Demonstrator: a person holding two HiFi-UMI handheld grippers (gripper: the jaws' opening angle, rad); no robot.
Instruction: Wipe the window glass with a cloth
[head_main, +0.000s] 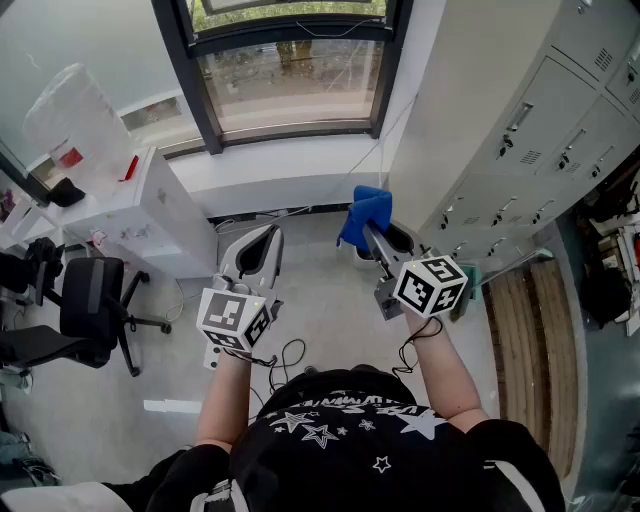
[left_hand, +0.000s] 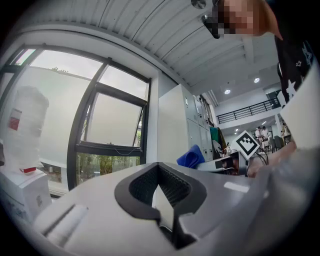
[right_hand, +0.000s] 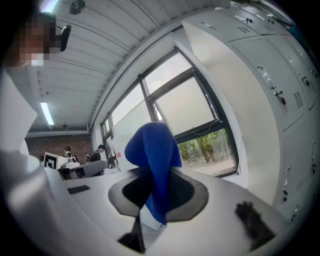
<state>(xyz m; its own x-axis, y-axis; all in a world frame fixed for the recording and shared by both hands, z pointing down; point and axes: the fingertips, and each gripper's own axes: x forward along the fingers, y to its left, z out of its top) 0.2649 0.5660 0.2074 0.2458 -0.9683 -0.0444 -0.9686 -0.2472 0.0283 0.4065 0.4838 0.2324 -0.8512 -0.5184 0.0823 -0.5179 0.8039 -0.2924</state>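
The window glass (head_main: 290, 85) in its dark frame lies ahead, above a white sill. In the head view a blue cloth (head_main: 365, 212) is bunched at the tip of my right gripper (head_main: 369, 232), which is shut on it and held up short of the sill. The right gripper view shows the blue cloth (right_hand: 152, 145) standing up from between the pads of the right gripper (right_hand: 156, 182), with the window glass (right_hand: 187, 107) beyond. My left gripper (head_main: 271, 233) is level with it to the left, shut and empty. In its own view the left gripper (left_hand: 158, 167) points at the window glass (left_hand: 112, 120).
Tall grey lockers (head_main: 530, 150) line the right side. A white cabinet (head_main: 130, 215) with a clear plastic container (head_main: 75, 110) stands at the left, and a black office chair (head_main: 90, 305) nearer. A bin (head_main: 402, 240) sits under the cloth. Cables (head_main: 290, 355) trail on the floor.
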